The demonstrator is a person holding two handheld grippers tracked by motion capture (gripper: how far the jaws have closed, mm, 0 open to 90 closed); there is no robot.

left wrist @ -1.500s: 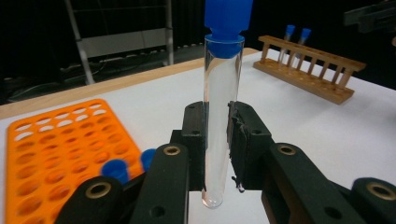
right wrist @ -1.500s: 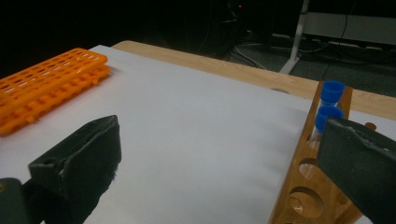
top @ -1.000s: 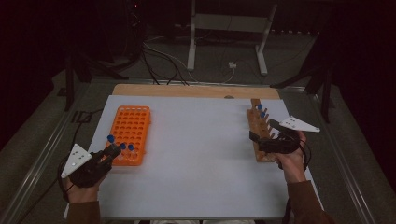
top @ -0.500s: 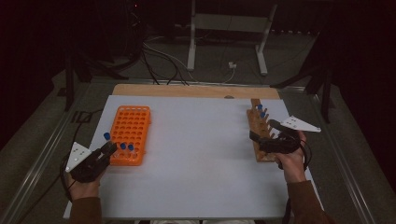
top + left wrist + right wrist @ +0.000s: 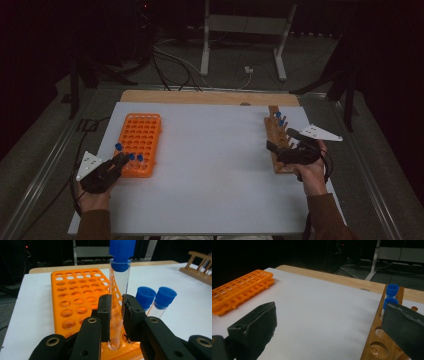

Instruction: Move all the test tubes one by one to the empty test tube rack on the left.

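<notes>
White table (image 5: 215, 170) under dim light, dark clutter behind. At its left, the left gripper (image 5: 117, 315) clamps a blue-capped tube (image 5: 119, 290) upright, its base at the orange rack's (image 5: 140, 142) near edge, beside two capped tubes (image 5: 155, 300). Opposite, the right gripper (image 5: 280, 142) holds its jaws wide, empty, at the wooden rack (image 5: 379, 337).

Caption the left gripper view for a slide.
Left gripper clamps a blue-capped tube over the orange rack, beside two seated tubes.
</notes>
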